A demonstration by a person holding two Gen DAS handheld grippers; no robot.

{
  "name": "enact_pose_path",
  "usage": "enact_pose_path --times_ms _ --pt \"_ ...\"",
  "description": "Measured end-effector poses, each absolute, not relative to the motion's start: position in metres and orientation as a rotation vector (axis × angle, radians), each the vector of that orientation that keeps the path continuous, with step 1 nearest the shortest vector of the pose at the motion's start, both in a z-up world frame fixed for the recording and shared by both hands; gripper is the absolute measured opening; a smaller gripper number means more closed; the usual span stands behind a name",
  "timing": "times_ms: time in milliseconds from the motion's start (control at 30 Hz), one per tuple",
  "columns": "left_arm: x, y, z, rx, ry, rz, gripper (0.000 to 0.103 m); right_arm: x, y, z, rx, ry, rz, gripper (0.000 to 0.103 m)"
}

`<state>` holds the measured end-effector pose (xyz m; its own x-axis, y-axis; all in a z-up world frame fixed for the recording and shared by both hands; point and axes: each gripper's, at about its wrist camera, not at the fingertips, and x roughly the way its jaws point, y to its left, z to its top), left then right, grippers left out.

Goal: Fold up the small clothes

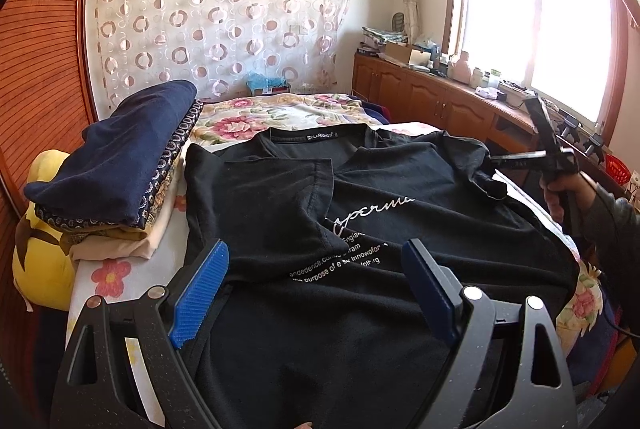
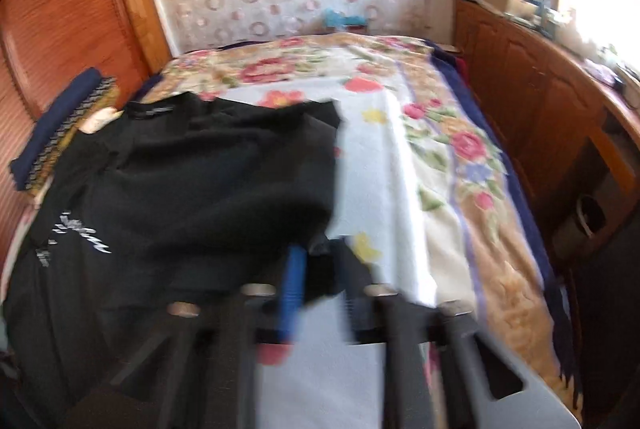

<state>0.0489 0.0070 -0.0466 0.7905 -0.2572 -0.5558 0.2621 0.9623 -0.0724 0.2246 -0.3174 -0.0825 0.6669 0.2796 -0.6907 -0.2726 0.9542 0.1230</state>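
Observation:
A black T-shirt (image 1: 360, 309) with white lettering lies face up on the flowered bed, collar at the far end. Its left sleeve (image 1: 272, 197) is folded in over the chest. My left gripper (image 1: 316, 249) hangs open just above the shirt's middle, blue pads (image 1: 200, 297) wide apart and nothing between them. At the shirt's right side my right gripper (image 1: 493, 159), held by a hand (image 1: 558, 197), is shut on the right sleeve (image 1: 490, 183). The blurred right wrist view shows black cloth (image 2: 200, 181) pinched between the fingers of that gripper (image 2: 320, 253).
A stack of folded clothes (image 1: 120, 157) topped by a navy piece sits left of the shirt, over a yellow plush toy (image 1: 36, 253). The flowered blanket (image 2: 400, 157) stretches beyond and right of the shirt. A cluttered wooden cabinet (image 1: 432, 97) runs along the right wall.

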Motion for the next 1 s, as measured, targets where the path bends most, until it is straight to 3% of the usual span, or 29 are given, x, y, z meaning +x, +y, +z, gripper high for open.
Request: enact_pose_path --times_ms 267,433,467,533,600,1000 --pt "0.049 0.009 -0.049 0.001 0.606 -0.283 0.089 0.231 -0.253 -0.014 -0.039 0.683 0.468 0.004" --pt "0.048 0.013 -0.050 -0.001 0.610 -0.279 0.089 0.249 -0.213 0.000 0.001 0.696 0.529 0.005" --pt "0.048 0.014 -0.050 -0.003 0.611 -0.277 0.089 0.251 -0.209 0.000 0.013 0.704 0.545 0.007" --pt "0.048 0.016 -0.051 -0.008 0.614 -0.275 0.089 0.257 -0.203 -0.002 0.013 0.722 0.556 0.024" --pt "0.049 0.016 -0.052 -0.011 0.616 -0.275 0.089 0.254 -0.198 -0.002 -0.021 0.714 0.535 0.029" --pt "0.054 0.017 -0.059 -0.010 0.628 -0.254 0.089 0.202 -0.212 -0.030 -0.158 0.750 0.466 0.029"
